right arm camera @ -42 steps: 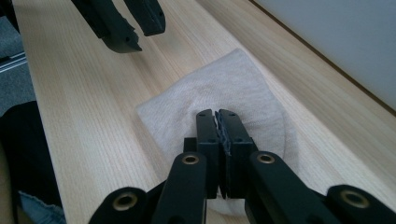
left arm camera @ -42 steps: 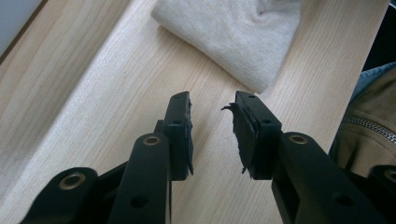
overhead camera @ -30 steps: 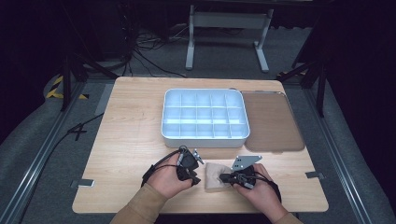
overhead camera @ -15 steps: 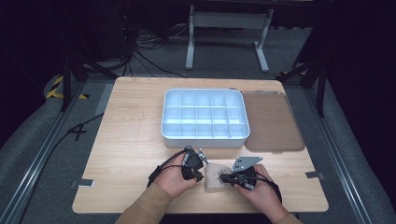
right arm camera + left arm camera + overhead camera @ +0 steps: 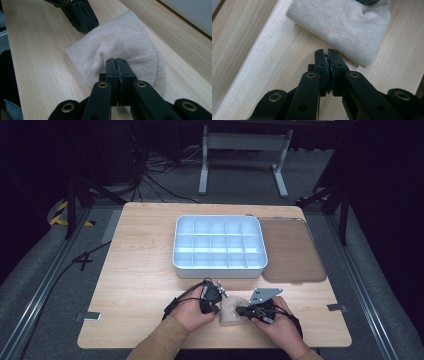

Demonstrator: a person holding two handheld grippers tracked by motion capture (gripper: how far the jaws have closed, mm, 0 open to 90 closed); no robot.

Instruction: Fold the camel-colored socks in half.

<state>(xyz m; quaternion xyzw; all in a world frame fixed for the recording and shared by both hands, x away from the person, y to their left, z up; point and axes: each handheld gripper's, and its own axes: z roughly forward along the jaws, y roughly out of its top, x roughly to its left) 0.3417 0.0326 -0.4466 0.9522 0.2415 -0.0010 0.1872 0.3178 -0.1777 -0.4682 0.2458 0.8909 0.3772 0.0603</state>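
At the near edge of a wooden tabletop (image 5: pixel 140 270): one folded beige cloth (image 5: pixel 231 310), lying flat between two hand-held tools, close to the front rim and just short of the white tray. Left tool (image 5: pixel 218 296) clenched, jaws pressed together with nothing between them, tips just beside the cloth's nearer edge in the left gripper view (image 5: pixel 328 53), cloth (image 5: pixel 342 27) spread beyond. Right tool (image 5: pixel 242 311) likewise clenched, jaws meeting over the cloth (image 5: pixel 117 47) in its own view (image 5: pixel 116 62), resting against the fabric; whether any fold is pinched, impossible to tell. Farther back, centred: one white compartment tray (image 5: pixel 219 243), divided into many cells, all looking bare. Just to its right, edge to edge: one brown translucent lid (image 5: pixel 290 250), flat, reaching nearly to the tabletop's right rim. Open wood to the left of the tray and along the whole left side; a narrower bare strip between tray and cloth; bare wood at the front right corner. Two hands, two tan sleeves (image 5: pixel 160 345), in from the bottom. Dark floor and cables around.
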